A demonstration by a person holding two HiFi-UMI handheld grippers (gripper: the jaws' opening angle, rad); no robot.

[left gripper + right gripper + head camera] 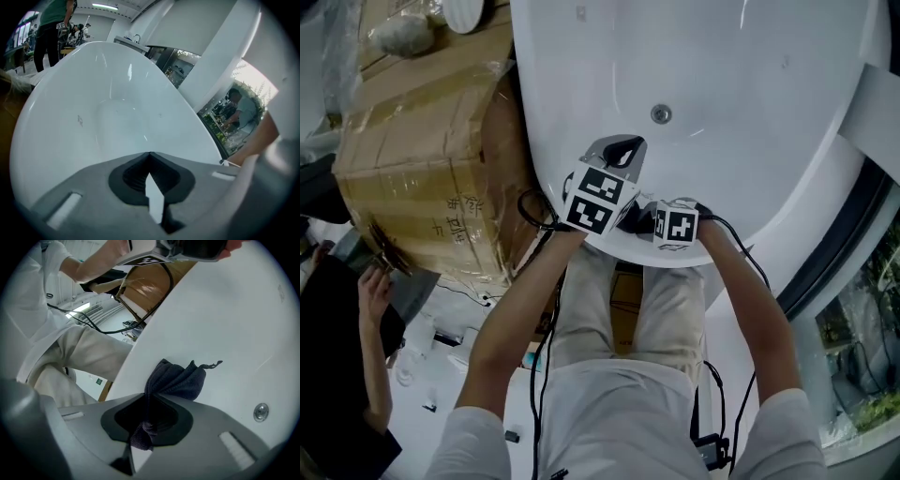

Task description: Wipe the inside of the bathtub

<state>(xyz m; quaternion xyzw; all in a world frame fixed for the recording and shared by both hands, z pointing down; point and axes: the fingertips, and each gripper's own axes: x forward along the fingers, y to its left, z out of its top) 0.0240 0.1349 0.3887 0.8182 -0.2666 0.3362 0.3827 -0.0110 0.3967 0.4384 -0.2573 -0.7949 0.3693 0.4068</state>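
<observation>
Bathtub (741,84) fills the upper centre and right of the head view, a glossy white oval shell with a smooth curved wall. I'd flatten the rag and run overlapping strokes from the rim down toward the round metal fitting (260,411). Right gripper (149,397) is clamped on the dark cloth (180,378), soft terry bunched against the wall at frame centre; left gripper (150,153) has its jaws together on nothing.

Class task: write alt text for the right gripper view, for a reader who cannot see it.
The right gripper is shut on a bunched dark cloth, which rests against the inner wall of the white bathtub near its rim. A round metal fitting shows at lower right; the person's light trousers appear beyond the rim, left.
</observation>
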